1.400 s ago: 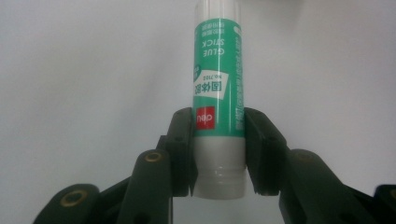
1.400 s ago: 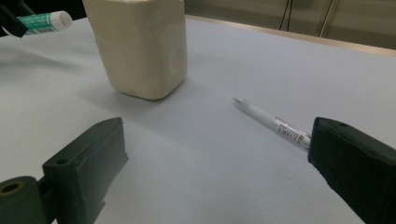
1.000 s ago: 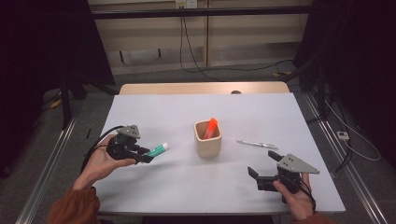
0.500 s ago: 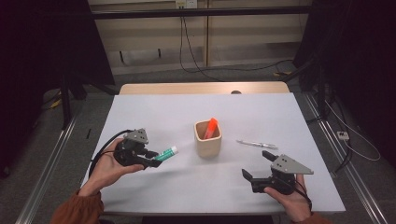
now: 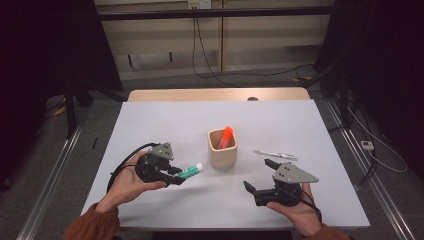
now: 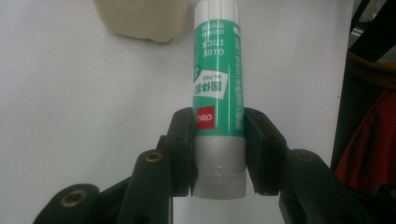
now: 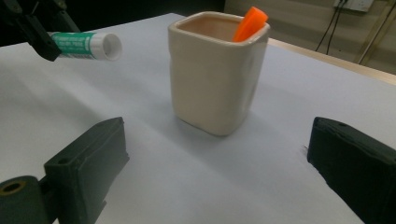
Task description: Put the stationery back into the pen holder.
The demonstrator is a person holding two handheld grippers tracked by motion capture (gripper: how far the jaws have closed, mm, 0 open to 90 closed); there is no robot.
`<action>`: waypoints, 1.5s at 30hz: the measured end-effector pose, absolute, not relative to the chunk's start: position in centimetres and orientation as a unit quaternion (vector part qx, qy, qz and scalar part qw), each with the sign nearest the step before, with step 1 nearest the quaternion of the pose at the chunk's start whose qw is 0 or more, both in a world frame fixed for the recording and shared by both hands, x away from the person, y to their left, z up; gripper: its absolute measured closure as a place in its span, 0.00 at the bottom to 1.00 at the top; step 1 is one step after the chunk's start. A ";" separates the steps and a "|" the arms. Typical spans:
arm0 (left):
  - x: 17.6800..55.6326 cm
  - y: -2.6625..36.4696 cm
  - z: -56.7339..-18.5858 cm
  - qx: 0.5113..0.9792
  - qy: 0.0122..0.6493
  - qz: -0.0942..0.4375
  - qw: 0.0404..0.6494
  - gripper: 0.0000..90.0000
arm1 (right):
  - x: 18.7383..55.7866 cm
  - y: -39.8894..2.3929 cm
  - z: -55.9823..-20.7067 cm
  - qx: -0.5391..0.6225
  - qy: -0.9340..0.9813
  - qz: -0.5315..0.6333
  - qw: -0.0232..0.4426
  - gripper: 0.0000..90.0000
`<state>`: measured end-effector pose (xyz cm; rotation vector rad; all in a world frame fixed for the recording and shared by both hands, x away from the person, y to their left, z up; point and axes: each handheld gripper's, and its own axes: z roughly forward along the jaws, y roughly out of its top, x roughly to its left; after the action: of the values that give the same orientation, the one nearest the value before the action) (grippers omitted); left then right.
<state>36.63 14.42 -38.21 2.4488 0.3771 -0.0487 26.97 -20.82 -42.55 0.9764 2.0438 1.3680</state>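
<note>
My left gripper (image 5: 175,175) is shut on a green and white glue stick (image 5: 190,172), held level just above the white table with its cap end pointing at a beige square cup (image 5: 223,150). In the left gripper view the pads press on the glue stick (image 6: 218,93) near its base, and the cup (image 6: 140,18) stands just beyond. An orange marker (image 5: 225,136) leans inside the cup. My right gripper (image 5: 257,175) is open to the cup's front right, nothing between its jaws. Its own view faces the cup (image 7: 215,70), the marker (image 7: 251,23) and the glue stick (image 7: 86,45).
A thin silvery pen (image 5: 274,154) lies on the table (image 5: 165,115) to the right of the cup, just beyond my right gripper. A wooden strip (image 5: 215,94) runs along the table's far edge. Dark floor, rails and cables surround the table.
My left gripper has carried the glue stick to the right, closer to the cup. My right gripper has shifted left toward the cup and risen a little.
</note>
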 end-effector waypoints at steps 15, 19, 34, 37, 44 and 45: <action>36.4 11.0 -38.4 0.946 0.100 -0.044 0.304 0.73 | 27.5 -17.6 -42.4 0.313 0.801 0.465 0.209 0.07; 36.2 10.1 -38.6 0.948 0.094 -0.043 0.301 0.73 | 27.2 -16.8 -42.9 0.285 0.818 0.452 0.212 0.08; 36.5 8.7 -39.0 0.954 0.081 -0.063 0.282 0.73 | 26.1 -14.5 -43.4 0.197 0.849 0.401 0.283 0.10; 36.4 8.2 -39.0 0.957 0.075 -0.063 0.272 0.73 | 26.0 -14.1 -43.4 0.173 0.854 0.379 0.311 0.12; 36.8 7.0 -39.1 0.960 0.072 -0.069 0.263 0.73 | 26.0 -13.4 -43.7 0.118 0.866 0.329 0.358 0.19; 36.8 6.8 -39.1 0.960 0.071 -0.073 0.262 0.73 | 25.8 -13.3 -43.8 0.109 0.866 0.322 0.367 0.21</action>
<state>36.82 6.84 -39.14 2.5960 0.1922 -0.1961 25.78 -13.25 -43.82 0.2793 2.2257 0.8267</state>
